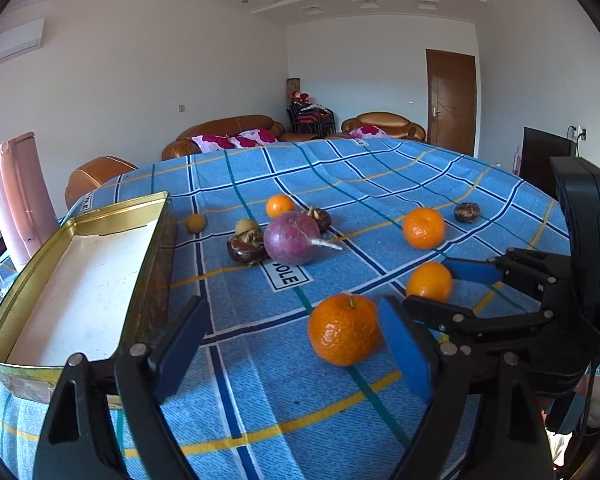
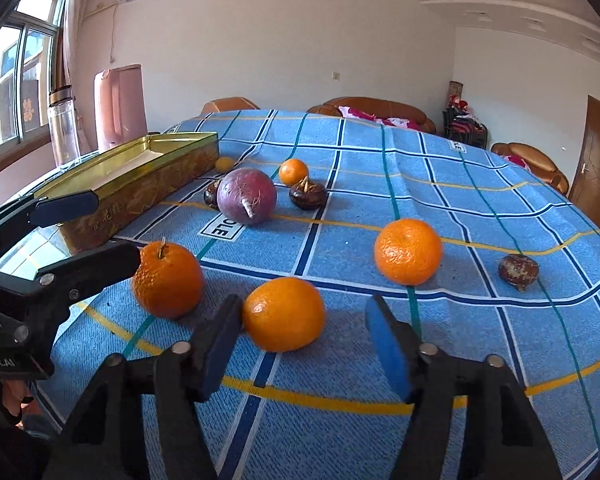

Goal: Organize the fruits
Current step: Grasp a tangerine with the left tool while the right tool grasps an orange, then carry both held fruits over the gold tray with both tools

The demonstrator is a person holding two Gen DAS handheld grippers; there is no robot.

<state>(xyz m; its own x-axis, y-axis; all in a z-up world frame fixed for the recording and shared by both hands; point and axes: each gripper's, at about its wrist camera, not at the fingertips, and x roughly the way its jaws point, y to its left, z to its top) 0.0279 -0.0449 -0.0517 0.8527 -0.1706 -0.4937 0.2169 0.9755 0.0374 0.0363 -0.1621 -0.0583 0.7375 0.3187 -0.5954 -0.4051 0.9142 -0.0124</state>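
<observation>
Both jaws are spread wide: the left gripper [image 1: 296, 340] brackets a stemmed orange [image 1: 343, 330], its right pad touching the fruit; the right gripper [image 2: 304, 344] frames another orange [image 2: 284, 314] against its left pad. More oranges, dark chestnuts and a purple radish [image 2: 247, 196] lie mid-tabletop; a gold tin [image 1: 76, 280] sits along its left edge.

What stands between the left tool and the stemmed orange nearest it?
Nothing visible. The left tool is open, and the stemmed orange sits on the cloth just inside its right finger. The tin lies left, path clear.
</observation>
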